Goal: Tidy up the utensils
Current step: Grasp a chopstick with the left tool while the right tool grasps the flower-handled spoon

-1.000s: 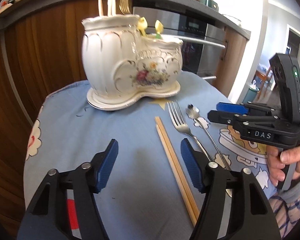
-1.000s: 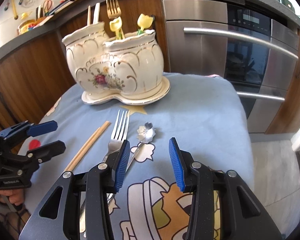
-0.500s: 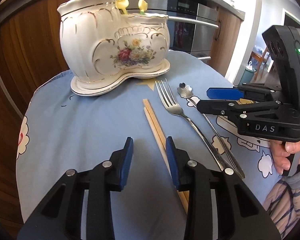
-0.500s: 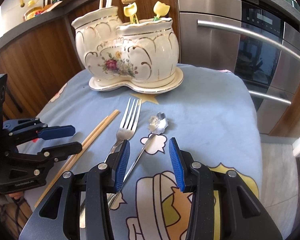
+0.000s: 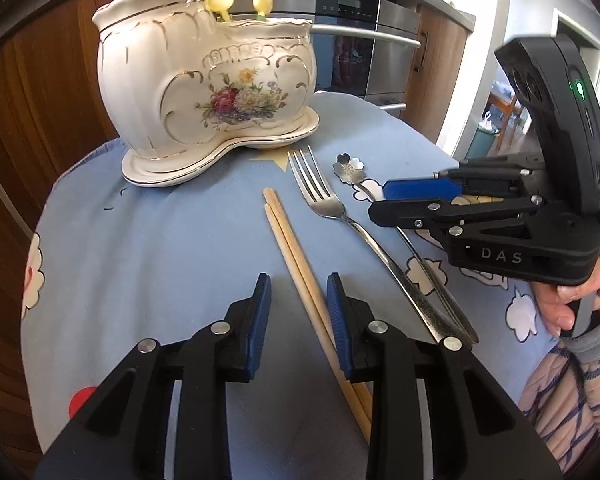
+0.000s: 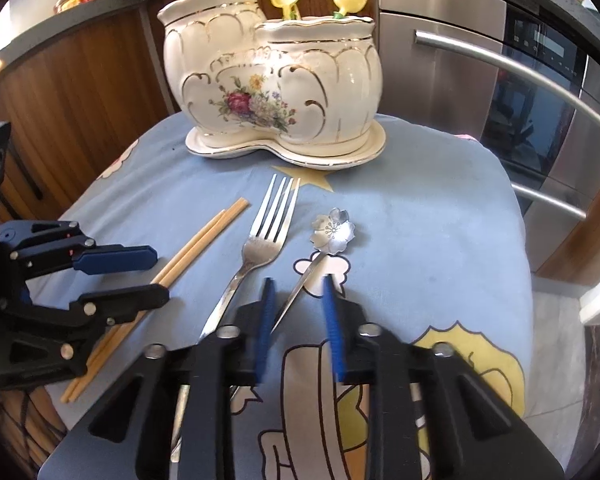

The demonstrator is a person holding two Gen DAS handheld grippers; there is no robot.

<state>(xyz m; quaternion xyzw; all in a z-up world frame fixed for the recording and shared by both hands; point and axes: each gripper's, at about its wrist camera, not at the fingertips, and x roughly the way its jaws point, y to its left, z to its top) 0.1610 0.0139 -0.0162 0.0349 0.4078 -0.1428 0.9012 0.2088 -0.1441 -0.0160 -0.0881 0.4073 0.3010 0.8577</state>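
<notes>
A pair of wooden chopsticks (image 5: 288, 240) (image 6: 204, 240), a steel fork (image 5: 324, 204) (image 6: 260, 248) and a flower-bowled spoon (image 5: 348, 166) (image 6: 334, 232) lie side by side on the blue cloth. Behind them stands a white floral ceramic holder (image 5: 204, 92) (image 6: 276, 88) with utensils in it. My left gripper (image 5: 298, 284) (image 6: 162, 276) straddles the chopsticks. Its jaws are closing, and the sticks lie near the right pad, unpressed. My right gripper (image 6: 297, 284) (image 5: 378, 202) straddles the spoon's handle, its jaws closing with a gap on both sides.
The cartoon-print blue cloth (image 5: 160, 240) covers a small table with rounded edges. Wooden cabinets (image 5: 40, 100) stand to the left and behind, a steel oven (image 6: 500, 80) to the right. A person's hand (image 5: 560, 304) holds the right gripper.
Both grippers' jaws have narrowed. The left one has shifted over so the chopsticks now lie between its pads. The right one now has the spoon's handle between its pads.
</notes>
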